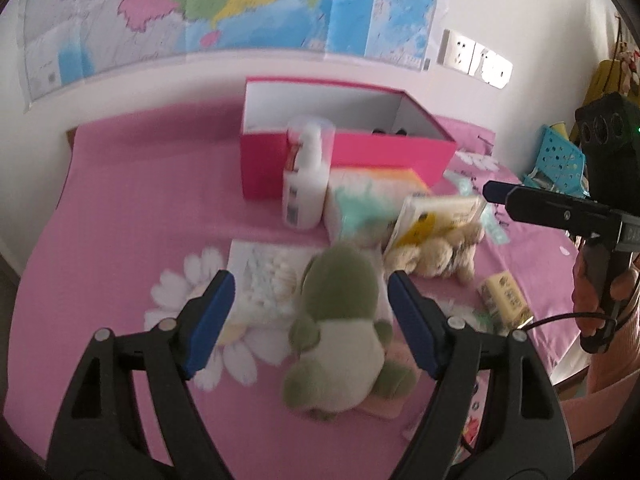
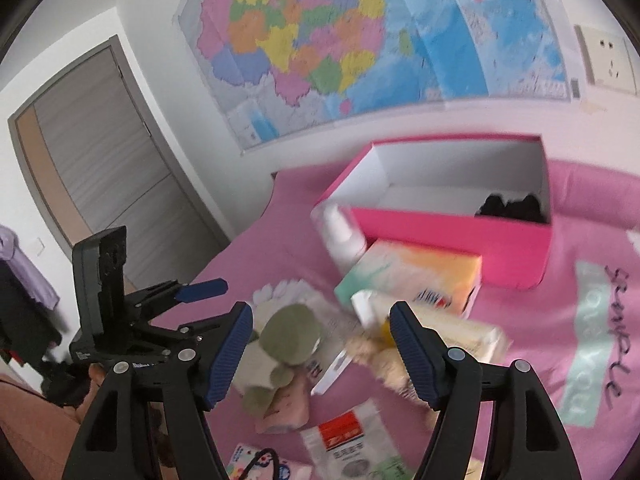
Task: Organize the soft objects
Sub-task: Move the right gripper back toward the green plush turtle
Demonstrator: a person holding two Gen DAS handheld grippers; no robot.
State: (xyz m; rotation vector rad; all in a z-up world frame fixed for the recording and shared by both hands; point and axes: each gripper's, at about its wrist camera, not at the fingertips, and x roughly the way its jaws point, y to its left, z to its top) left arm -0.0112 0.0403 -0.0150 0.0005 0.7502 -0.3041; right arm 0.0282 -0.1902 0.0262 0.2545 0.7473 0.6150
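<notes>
Pink bedspread [image 1: 120,208], cluttered. Left gripper [image 1: 310,320] spread wide, straddling green plush [image 1: 340,320], not pinching. Right gripper [image 2: 322,348] also released, over beige plush [image 2: 380,360]. Farther back: tissue pack [image 2: 412,276], bottle [image 1: 304,184], pink box [image 1: 352,152]. Risk: clamping papers underneath, or toppling bottle in transit.

Pink bed [image 1: 120,200] carries red box [image 1: 360,152], plush toys [image 1: 340,320].
</notes>
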